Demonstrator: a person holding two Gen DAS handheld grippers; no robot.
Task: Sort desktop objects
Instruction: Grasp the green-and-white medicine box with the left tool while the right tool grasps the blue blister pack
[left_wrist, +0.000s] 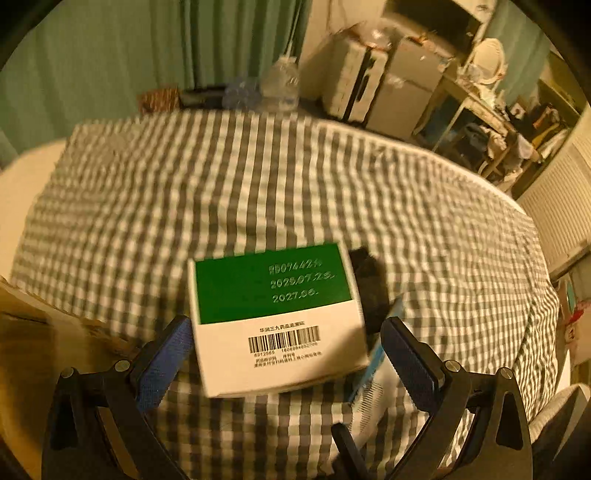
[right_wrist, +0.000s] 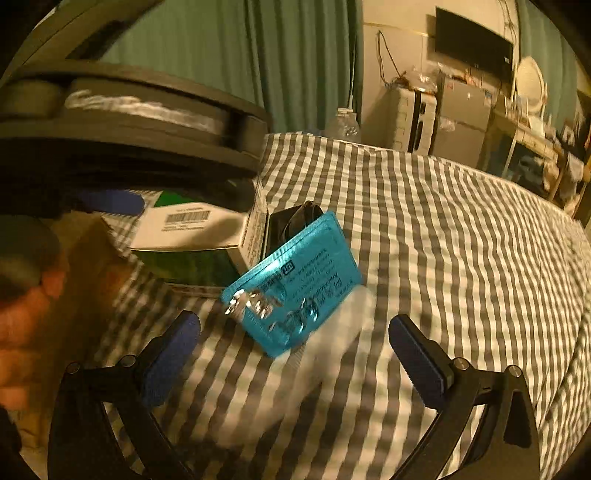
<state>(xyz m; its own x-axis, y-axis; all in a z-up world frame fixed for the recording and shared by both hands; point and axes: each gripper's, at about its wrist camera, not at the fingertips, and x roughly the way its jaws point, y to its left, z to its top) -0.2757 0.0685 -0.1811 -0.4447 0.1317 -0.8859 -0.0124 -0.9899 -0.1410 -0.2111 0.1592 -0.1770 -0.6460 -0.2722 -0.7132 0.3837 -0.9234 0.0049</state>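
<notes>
Trouble could come from how close these things sit together on the checked cloth (left_wrist: 295, 177). The green and white box (left_wrist: 275, 317) lies flat near the front edge, and the left gripper (left_wrist: 288, 354) has its blue fingers (left_wrist: 164, 363) wide apart, one on each side of the box, not touching it. A blue pill sheet (right_wrist: 295, 284) leans up against the side of the box, and a small black thing (left_wrist: 369, 284) sits just behind them both. I cannot tell what the black thing is.

The right gripper (right_wrist: 295, 354) also has its fingers spread wide, with nothing between them, pointing at the pill sheet. A hand (right_wrist: 22, 314) shows at the left edge of that view.

If the left fingers close on the box, I think the right-hand one may catch the pill sheet too and bend it or drag it along. If the box is lifted first, the leaning sheet will likely fall flat, and a thin flat sheet is hard to pinch. Both views are blurry, so a grab could land off to one side.
</notes>
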